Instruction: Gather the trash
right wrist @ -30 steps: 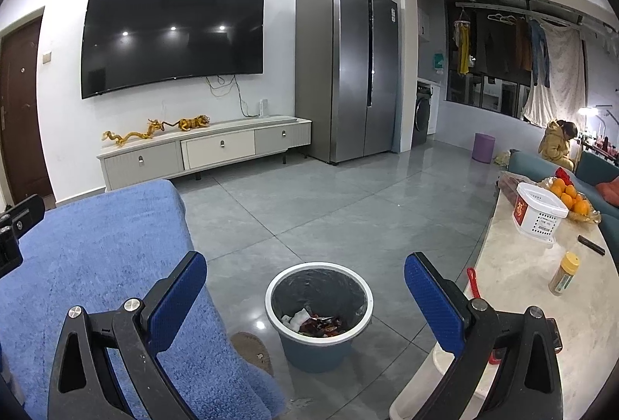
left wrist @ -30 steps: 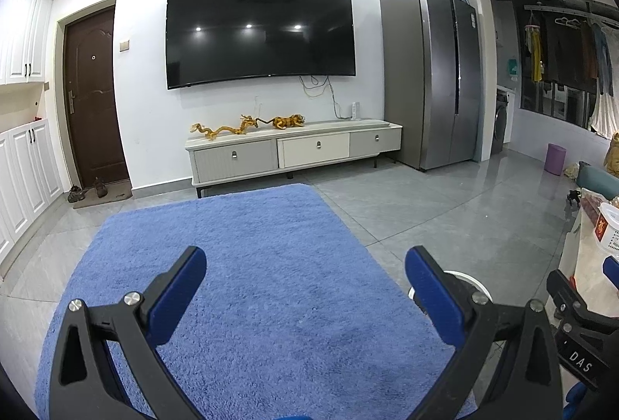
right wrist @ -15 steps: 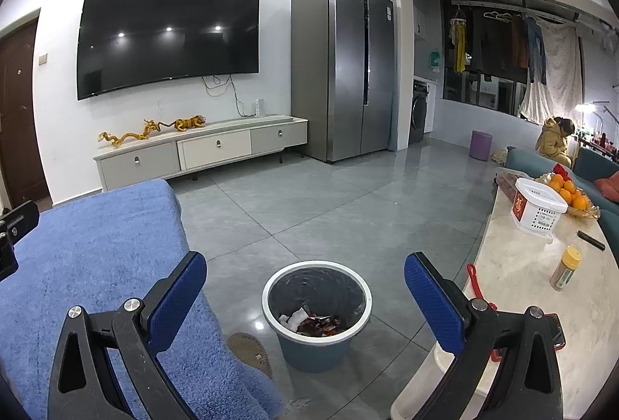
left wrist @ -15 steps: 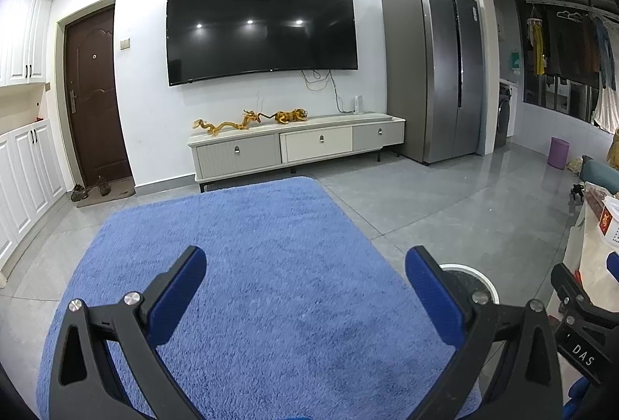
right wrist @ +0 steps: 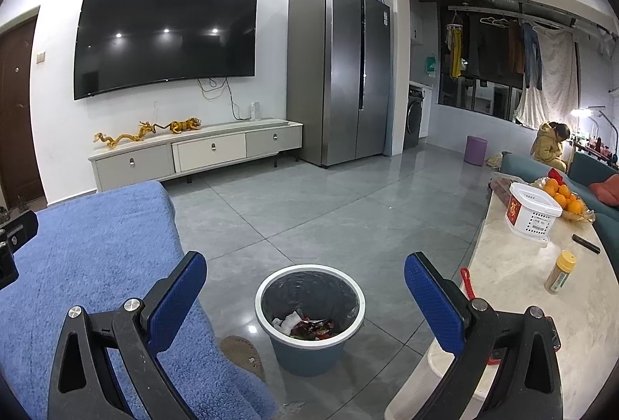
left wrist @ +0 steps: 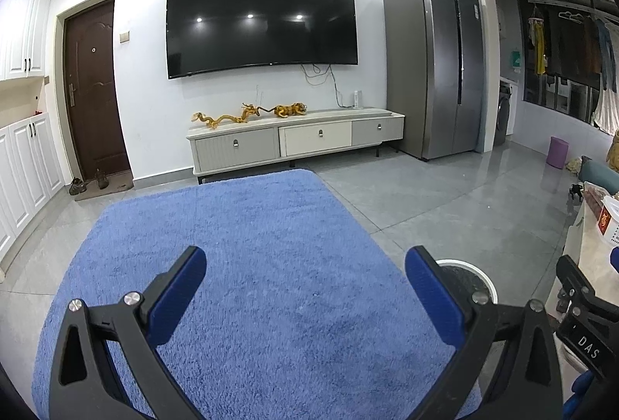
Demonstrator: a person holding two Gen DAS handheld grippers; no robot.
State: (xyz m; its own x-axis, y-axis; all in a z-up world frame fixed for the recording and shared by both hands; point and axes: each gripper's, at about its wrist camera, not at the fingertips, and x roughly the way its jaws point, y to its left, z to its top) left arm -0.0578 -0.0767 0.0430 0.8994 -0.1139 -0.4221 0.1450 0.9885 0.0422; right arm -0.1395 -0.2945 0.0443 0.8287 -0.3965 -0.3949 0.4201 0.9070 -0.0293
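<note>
A blue trash bin with a white rim and dark liner stands on the grey floor, centred below my right gripper. It holds crumpled white paper and red wrappers. The right gripper is open and empty, raised above the bin. My left gripper is open and empty, held over the blue rug. The bin's rim peeks out behind the left gripper's right finger. The right gripper's body shows at the left wrist view's right edge.
A marble table at right carries a white basket, a yellow-capped bottle, a dark remote, a red-handled tool and oranges. A slipper lies by the rug. TV cabinet and fridge stand at the far wall.
Both views have tilted slightly; the room has shifted a little in frame. Both grippers stay open and empty, and the bin's contents are unchanged.
</note>
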